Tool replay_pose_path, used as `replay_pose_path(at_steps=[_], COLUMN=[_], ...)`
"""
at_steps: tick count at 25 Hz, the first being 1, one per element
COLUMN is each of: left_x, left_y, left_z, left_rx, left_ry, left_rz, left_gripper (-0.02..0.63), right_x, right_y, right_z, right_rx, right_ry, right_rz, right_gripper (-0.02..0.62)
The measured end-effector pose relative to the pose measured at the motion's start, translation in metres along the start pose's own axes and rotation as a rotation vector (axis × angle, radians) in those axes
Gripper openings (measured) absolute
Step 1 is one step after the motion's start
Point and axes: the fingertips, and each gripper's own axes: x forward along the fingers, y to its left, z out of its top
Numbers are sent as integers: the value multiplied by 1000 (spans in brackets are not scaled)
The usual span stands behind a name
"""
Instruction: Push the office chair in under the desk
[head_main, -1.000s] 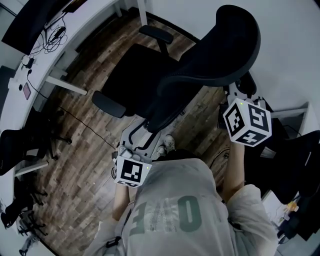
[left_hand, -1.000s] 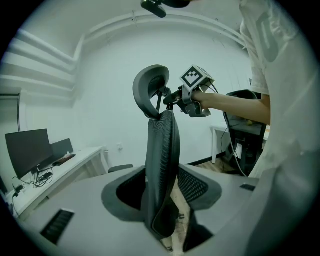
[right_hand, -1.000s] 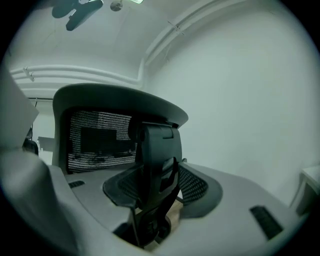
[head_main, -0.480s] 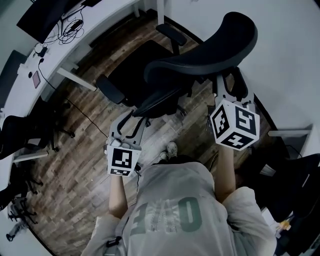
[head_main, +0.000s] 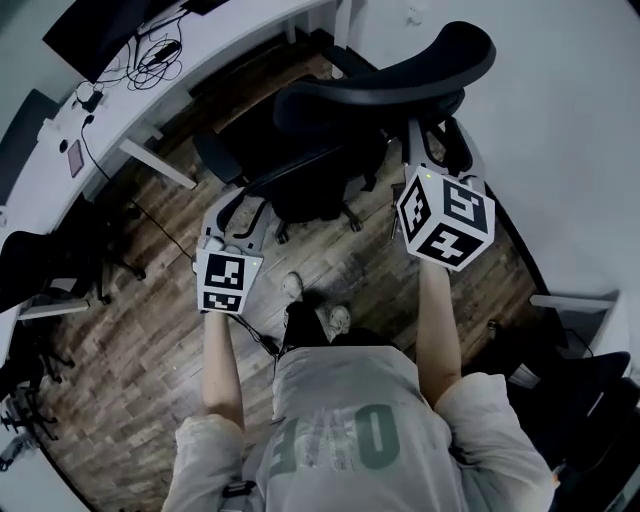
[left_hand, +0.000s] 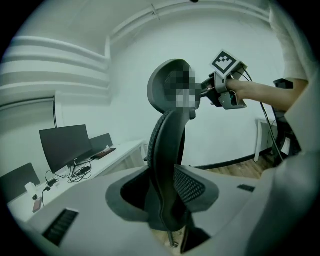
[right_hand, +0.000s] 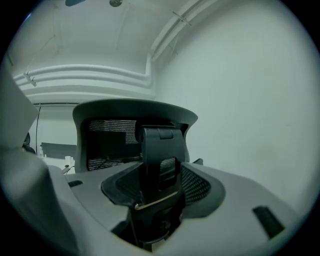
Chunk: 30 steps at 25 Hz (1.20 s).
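Note:
The black office chair (head_main: 400, 70) stands with its seat toward the white desk (head_main: 190, 70), its back to me. My left gripper (head_main: 240, 205) straddles the left edge of the mesh backrest (left_hand: 167, 150). Its jaws are closing with that edge between them, and I see no firm pinch. My right gripper (head_main: 438, 140) is higher, at the headrest's black support bracket (right_hand: 159, 150). That bracket lies between its wide jaws (right_hand: 157, 190). The left gripper view also shows the right gripper (left_hand: 225, 85) beside the headrest.
On the desk are a monitor (head_main: 100, 30) and tangled cables (head_main: 150, 55). Another dark chair (head_main: 40, 270) stands at the left. A white wall (head_main: 570, 120) runs close on the right. My shoes (head_main: 310, 300) are on the wood floor behind the chair base.
The chair has rolled toward the desk and turned its back square to me. Both grippers moved forward with it, and the right one came in onto the headrest bracket.

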Motion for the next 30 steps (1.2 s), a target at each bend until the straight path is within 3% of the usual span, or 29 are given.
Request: replay_pose_path(at_steps=[19, 30], left_x=[149, 213], left_y=[183, 258], left_z=[3, 11], left_rx=[26, 13], left_ry=[-14, -23], left_rz=[-71, -38], left_gripper=[147, 144], right_x=[221, 323], right_y=[76, 106], right_z=[12, 22], right_rx=[-26, -43], right_ry=[29, 32], right_rz=[-33, -5], right_gripper=[216, 215])
